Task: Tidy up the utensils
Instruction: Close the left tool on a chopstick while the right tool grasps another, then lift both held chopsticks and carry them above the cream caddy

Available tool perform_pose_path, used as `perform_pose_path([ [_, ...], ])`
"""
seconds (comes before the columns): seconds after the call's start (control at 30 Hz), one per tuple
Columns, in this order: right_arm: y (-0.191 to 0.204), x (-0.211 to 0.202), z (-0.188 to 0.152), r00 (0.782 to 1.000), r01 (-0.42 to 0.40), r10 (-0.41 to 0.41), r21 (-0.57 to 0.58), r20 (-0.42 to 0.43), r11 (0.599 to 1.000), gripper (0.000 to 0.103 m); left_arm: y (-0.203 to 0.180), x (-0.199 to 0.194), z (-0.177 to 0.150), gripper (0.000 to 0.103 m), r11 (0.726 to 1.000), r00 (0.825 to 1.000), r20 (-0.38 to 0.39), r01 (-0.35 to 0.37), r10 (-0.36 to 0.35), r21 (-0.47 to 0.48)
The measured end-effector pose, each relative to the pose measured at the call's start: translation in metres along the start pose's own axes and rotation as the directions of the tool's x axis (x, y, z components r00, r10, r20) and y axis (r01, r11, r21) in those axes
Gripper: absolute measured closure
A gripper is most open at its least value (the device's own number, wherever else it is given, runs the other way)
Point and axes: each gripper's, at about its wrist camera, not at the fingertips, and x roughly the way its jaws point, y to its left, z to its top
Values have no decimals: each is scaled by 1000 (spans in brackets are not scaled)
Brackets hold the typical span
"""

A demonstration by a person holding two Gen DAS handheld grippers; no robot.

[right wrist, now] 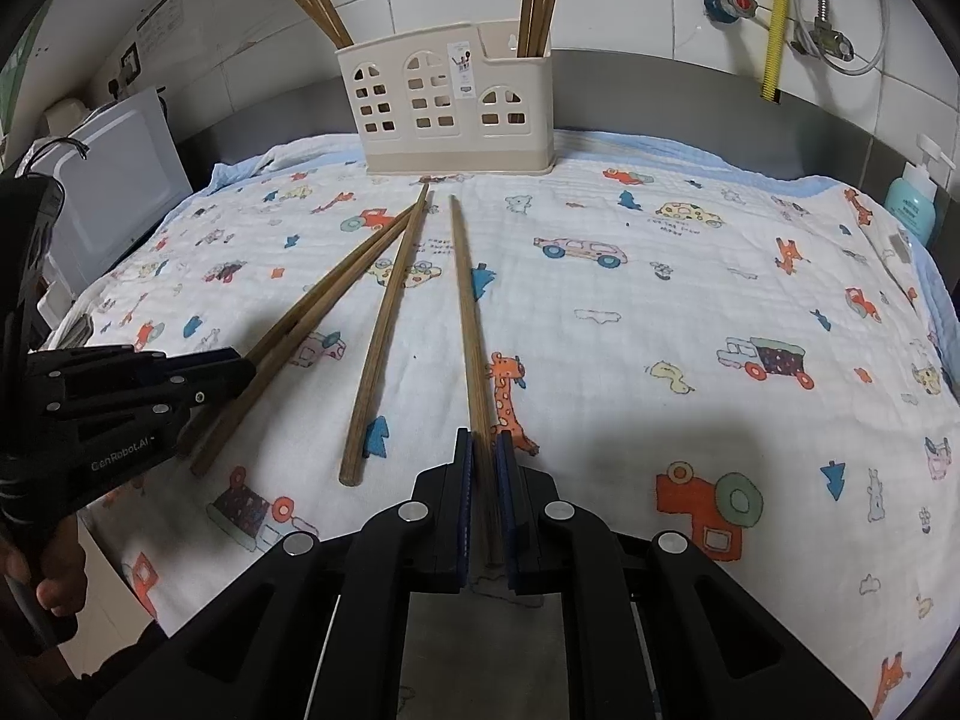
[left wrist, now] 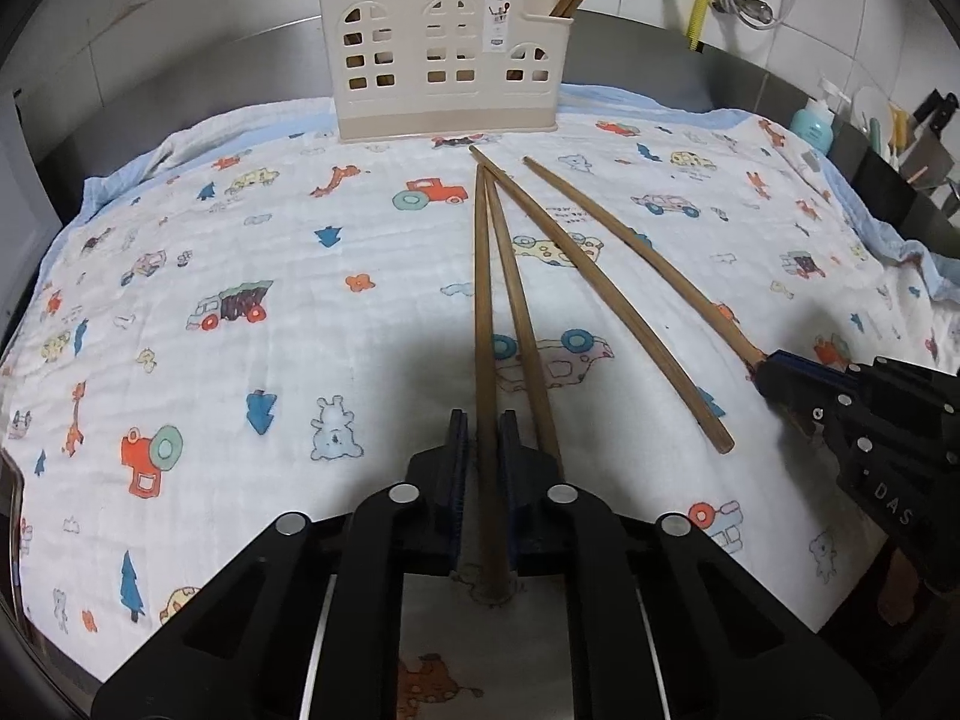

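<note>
Several long wooden chopsticks lie on a cartoon-print cloth in front of a beige utensil holder that stands at the back and holds more chopsticks. My left gripper is shut on the leftmost chopstick, whose far tip rests on the cloth. A second chopstick lies against it and a third lies loose. My right gripper is shut on the rightmost chopstick. The holder also shows in the right wrist view. The left gripper shows at that view's left.
A white appliance stands left of the cloth. A teal soap bottle and a knife rack stand to the right. Pipes and a yellow hose hang on the tiled wall behind.
</note>
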Motion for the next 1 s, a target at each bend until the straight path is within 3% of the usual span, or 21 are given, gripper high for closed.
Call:
perform_pose_path([
  [0.43, 6, -26, 12, 998, 14, -13, -20, 53, 1000, 96, 24, -10, -1, 97, 993, 994, 25, 111, -110, -44],
  [0.67, 11, -53, 32, 992, 16, -12, -33, 128, 999, 96, 31, -44, 8, 97, 989, 982, 128, 146, -141, -32],
  [0.87, 22, -76, 57, 980, -6, 17, -55, 197, 998, 96, 31, -76, 25, 97, 985, 957, 235, 169, -169, 17],
  [1.0, 29, -84, 72, 974, 9, 8, -77, 225, 997, 96, 29, -84, 33, 97, 984, 948, 265, 172, -178, 45],
])
